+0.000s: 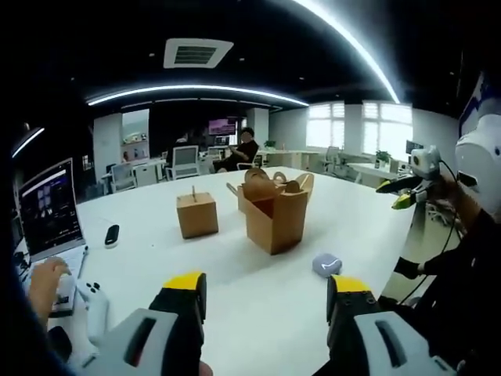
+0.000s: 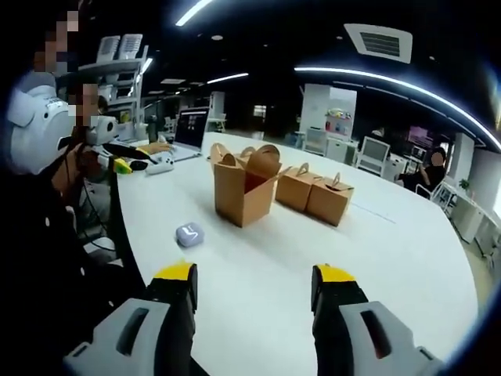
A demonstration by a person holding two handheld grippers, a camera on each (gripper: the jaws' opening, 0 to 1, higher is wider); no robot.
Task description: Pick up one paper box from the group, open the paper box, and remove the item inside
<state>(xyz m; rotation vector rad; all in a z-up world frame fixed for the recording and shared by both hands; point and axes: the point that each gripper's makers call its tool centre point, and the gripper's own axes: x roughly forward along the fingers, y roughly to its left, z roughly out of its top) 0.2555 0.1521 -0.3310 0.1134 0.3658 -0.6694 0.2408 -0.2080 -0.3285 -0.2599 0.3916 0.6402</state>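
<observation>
In the left gripper view a laptop [image 1: 48,211] is seen at the table's [image 1: 258,313] left edge, closed boxes [image 1: 197,215] and the opened box [image 1: 274,213] mid-table, well beyond the left gripper [image 1: 266,294], jaws apart and empty, as are the right gripper's [image 2: 254,283]; a small grey item [image 1: 327,265] lies nearer, identity unclear.

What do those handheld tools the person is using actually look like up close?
Each tool has two chunky black jaws capped with bright yellow tips, rising from light grey housings with dark slots. That goes for the left tool and the right tool alike. Seen from the left gripper view, the right tool carries a small white box and a thin dark cable, and the person wears dark sleeves.
</observation>
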